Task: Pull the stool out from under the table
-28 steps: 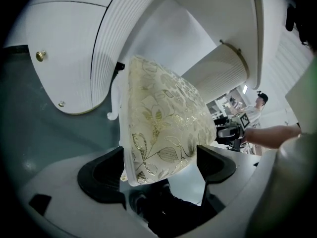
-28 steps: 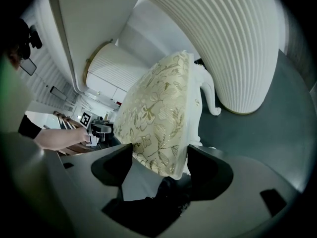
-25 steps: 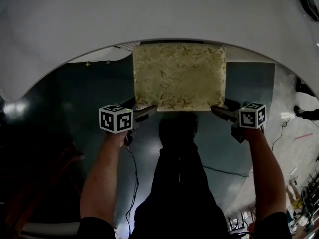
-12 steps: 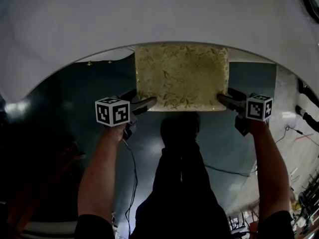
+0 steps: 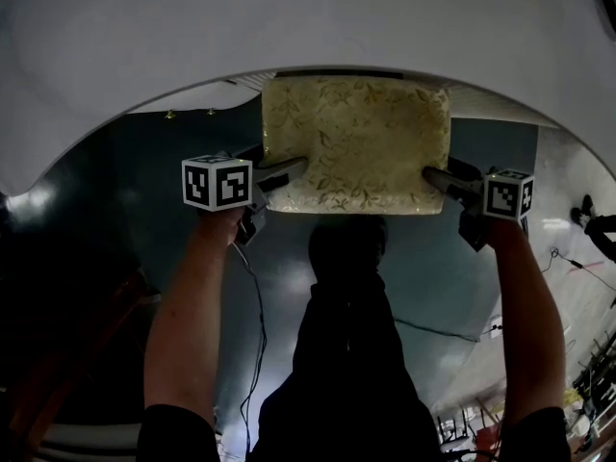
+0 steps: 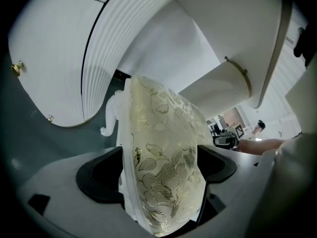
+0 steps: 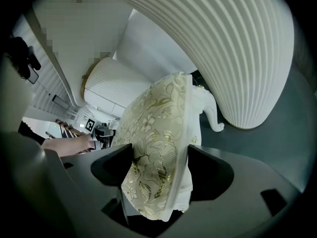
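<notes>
Stool [image 5: 356, 142], apparently half under table [image 5: 289, 17]

Black cable [image 5: 261, 327] on dark floor [image 5: 135, 195]

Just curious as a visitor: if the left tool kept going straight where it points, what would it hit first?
The stool's gold-patterned cushion: the left tool is clamped on its edge, so it would push straight into it. Beyond, perhaps the table's ribbed white base; depth is unclear.
</notes>
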